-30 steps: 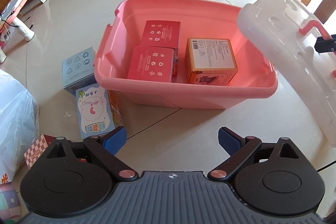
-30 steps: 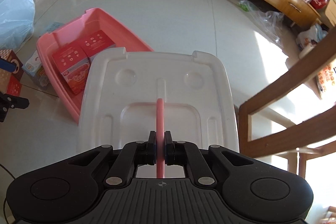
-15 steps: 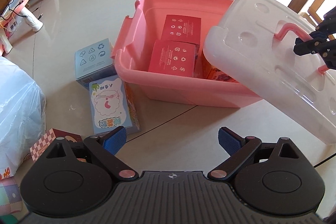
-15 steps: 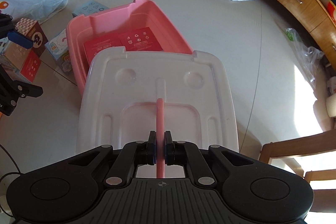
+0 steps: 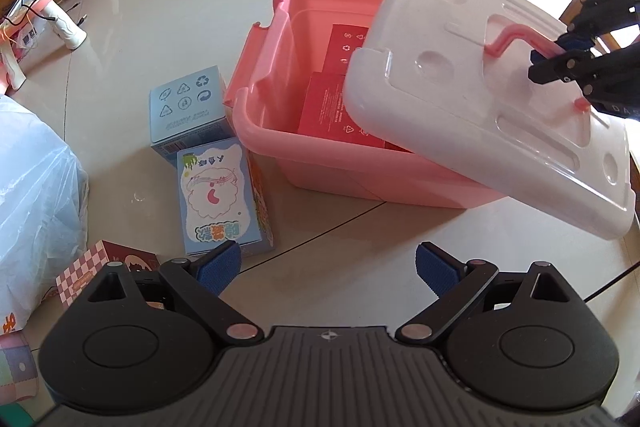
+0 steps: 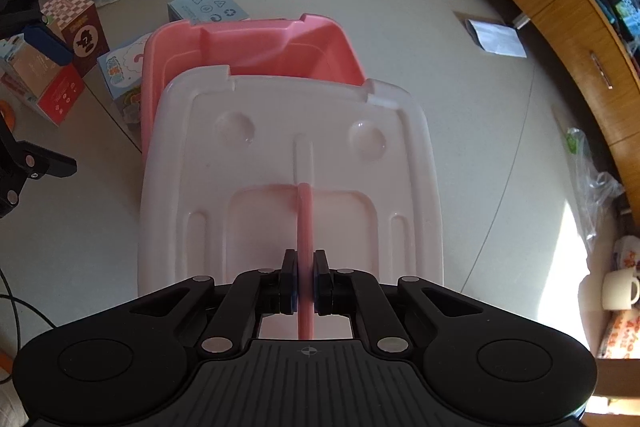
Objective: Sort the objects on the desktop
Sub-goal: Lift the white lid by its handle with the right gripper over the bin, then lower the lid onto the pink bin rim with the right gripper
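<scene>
The white lid (image 6: 292, 163) is pinched by its pink handle (image 6: 305, 227) in the right gripper (image 6: 306, 287) — offset toward five o'clock over the pink bin (image 5: 320, 163); the left gripper (image 5: 328, 271) is held spread, empty.

The white lid (image 5: 480, 107) covers much of the pink bin (image 5: 272, 147), hiding most of the red boxes (image 5: 328, 107) inside. The white plastic bag (image 5: 36, 207) runs off the picture's left edge, and the print on the blue box (image 5: 186, 103) is probably too small to read.
</scene>
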Demonstrator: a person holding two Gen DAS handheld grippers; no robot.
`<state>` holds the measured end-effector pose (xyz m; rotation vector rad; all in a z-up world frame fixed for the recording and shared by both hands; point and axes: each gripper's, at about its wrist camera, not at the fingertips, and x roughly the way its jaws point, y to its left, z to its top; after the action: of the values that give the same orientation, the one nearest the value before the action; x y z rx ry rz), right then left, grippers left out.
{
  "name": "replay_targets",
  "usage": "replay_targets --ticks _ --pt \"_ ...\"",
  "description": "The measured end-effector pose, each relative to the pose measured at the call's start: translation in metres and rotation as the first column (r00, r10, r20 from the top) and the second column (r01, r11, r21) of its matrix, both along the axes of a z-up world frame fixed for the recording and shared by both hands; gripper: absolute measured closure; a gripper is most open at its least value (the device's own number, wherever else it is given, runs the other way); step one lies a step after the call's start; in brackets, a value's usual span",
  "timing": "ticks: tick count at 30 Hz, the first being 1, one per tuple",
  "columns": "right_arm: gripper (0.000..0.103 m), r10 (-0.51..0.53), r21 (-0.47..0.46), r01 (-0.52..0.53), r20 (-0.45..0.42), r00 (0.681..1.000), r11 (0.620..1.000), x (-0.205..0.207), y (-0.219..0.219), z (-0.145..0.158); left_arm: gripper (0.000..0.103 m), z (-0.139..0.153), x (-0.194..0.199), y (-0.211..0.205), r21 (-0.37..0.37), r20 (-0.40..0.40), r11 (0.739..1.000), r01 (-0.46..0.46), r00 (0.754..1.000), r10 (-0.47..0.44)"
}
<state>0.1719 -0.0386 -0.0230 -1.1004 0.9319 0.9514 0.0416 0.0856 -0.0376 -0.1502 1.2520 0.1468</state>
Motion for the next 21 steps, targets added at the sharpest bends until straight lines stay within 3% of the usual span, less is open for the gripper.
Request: replay_targets --ticks 21 --pt "0.097 0.173 -0.055 -0.171 0.048 0.984 0.984 -0.008 0.054 -0.013 0.007 -0.003 0.0 0.017 -0.019 -0.008 0.999 -0.037 0.999 0.037"
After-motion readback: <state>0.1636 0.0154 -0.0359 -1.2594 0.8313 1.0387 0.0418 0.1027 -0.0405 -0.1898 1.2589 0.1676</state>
